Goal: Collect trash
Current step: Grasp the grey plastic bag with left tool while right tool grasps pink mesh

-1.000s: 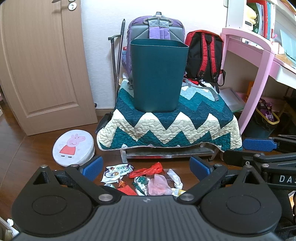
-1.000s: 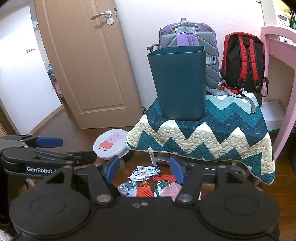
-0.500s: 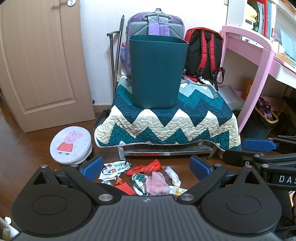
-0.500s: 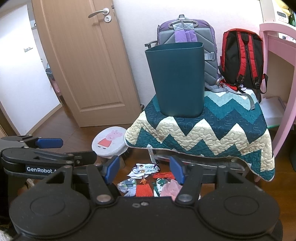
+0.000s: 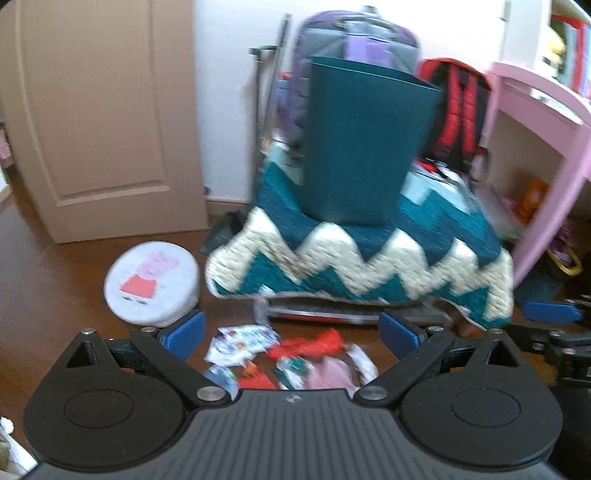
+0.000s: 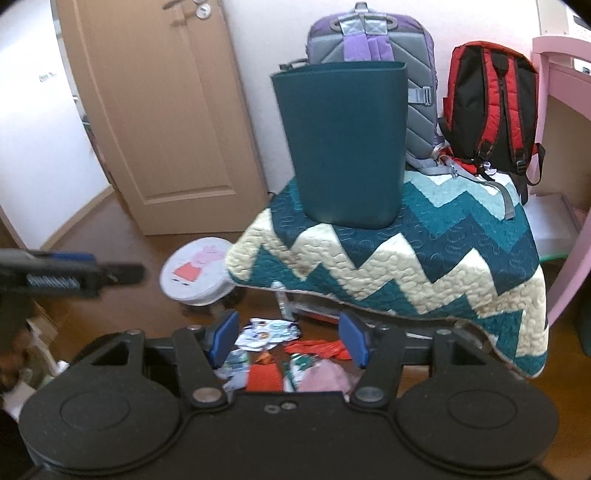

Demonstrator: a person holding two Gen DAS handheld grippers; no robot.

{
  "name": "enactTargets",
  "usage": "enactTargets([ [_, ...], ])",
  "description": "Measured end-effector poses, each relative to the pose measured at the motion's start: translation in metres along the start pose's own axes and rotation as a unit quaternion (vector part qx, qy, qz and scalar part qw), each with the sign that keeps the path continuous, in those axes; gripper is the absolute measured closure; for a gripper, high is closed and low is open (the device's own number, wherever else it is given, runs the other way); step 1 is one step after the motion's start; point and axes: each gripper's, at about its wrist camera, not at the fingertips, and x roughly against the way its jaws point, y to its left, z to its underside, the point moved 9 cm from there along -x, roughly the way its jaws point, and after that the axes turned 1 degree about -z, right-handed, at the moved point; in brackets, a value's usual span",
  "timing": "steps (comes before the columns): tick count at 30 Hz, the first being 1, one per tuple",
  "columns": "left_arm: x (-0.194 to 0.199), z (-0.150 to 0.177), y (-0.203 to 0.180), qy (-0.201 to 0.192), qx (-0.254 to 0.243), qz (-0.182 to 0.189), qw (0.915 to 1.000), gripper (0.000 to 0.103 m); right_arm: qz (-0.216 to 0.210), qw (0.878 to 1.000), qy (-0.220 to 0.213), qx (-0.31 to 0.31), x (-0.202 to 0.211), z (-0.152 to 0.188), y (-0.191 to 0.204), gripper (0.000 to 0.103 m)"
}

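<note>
While the left wrist view comes out smeared with blur, its main shapes can be made out. At six o'clock the left gripper [image 5: 291,334] holds its blue pads [image 5: 183,333] spread wide apart with nothing between them, hanging above a heap of trash [image 5: 291,356] on the brown wooden floor [image 5: 55,295]: white printed wrappers, a red crumpled piece and a pinkish scrap, their details too soft to tell. Straight up at twelve o'clock a dark teal bin [image 5: 364,144] stands upright on a teal and cream zigzag quilt [image 5: 369,258] draped over a low stand. At nine o'clock from the trash lies a round white cushion [image 5: 151,282] with a pink cartoon pig. Behind the bin lean a purple backpack [image 5: 354,29] and a red and black backpack [image 5: 458,110]; a pink desk [image 5: 546,122] rises at three o'clock, and the door [image 5: 99,118] fills ten o'clock.

From the right wrist view, which is sharper, the right gripper [image 6: 290,336] also gapes empty, jaws apart over the same trash [image 6: 280,354] at six o'clock. The bin [image 6: 343,144] stands at twelve o'clock on the quilt [image 6: 406,258], the cushion [image 6: 195,271] sits at ten o'clock, and the left gripper [image 6: 74,275] pokes in, blurred, at nine o'clock.
</note>
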Motion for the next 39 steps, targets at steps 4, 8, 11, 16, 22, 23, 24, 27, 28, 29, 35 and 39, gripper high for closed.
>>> enactTargets([
  [4,-0.047,-0.022,0.035,0.008,0.014,-0.019,0.9997,0.003,0.017,1.000,0.016,0.000,-0.050,-0.014,-0.030,0.043],
  [8,-0.112,-0.026,0.062,0.046,0.007,-0.037,0.9982,0.003,0.019,0.999,0.038,0.003,-0.110,-0.018,-0.056,0.043],
  [11,-0.161,-0.015,0.077,0.090,0.007,-0.034,0.9953,0.003,0.001,0.998,0.064,0.009,-0.158,-0.011,-0.066,0.043],
  [16,-0.245,0.021,0.112,0.166,0.005,-0.052,0.9848,0.003,-0.016,0.992,0.123,0.005,-0.228,0.015,-0.067,0.043],
  [22,-0.330,0.068,0.161,0.226,-0.023,-0.088,0.9699,0.003,-0.010,0.983,0.183,0.013,-0.297,0.057,-0.067,0.043],
  [23,-0.342,0.078,0.165,0.233,-0.030,-0.084,0.9682,0.003,-0.010,0.981,0.194,0.012,-0.306,0.065,-0.067,0.043],
  [24,-0.352,0.087,0.166,0.242,-0.033,-0.080,0.9664,0.003,-0.012,0.979,0.204,0.011,-0.316,0.073,-0.068,0.043],
  [27,-0.380,0.121,0.169,0.282,-0.028,-0.072,0.9564,0.003,-0.013,0.971,0.239,0.012,-0.342,0.101,-0.067,0.043],
  [28,-0.391,0.133,0.171,0.296,-0.024,-0.068,0.9525,0.003,-0.010,0.968,0.250,0.013,-0.350,0.110,-0.068,0.043],
  [29,-0.398,0.146,0.171,0.308,-0.020,-0.066,0.9487,0.003,-0.007,0.965,0.261,0.015,-0.359,0.118,-0.069,0.043],
  [35,-0.446,0.207,0.177,0.366,0.002,-0.064,0.9284,0.003,0.015,0.948,0.319,0.002,-0.409,0.168,-0.078,0.043],
  [39,-0.470,0.235,0.183,0.391,0.014,-0.068,0.9176,0.003,0.020,0.937,0.350,0.002,-0.427,0.196,-0.080,0.043],
])
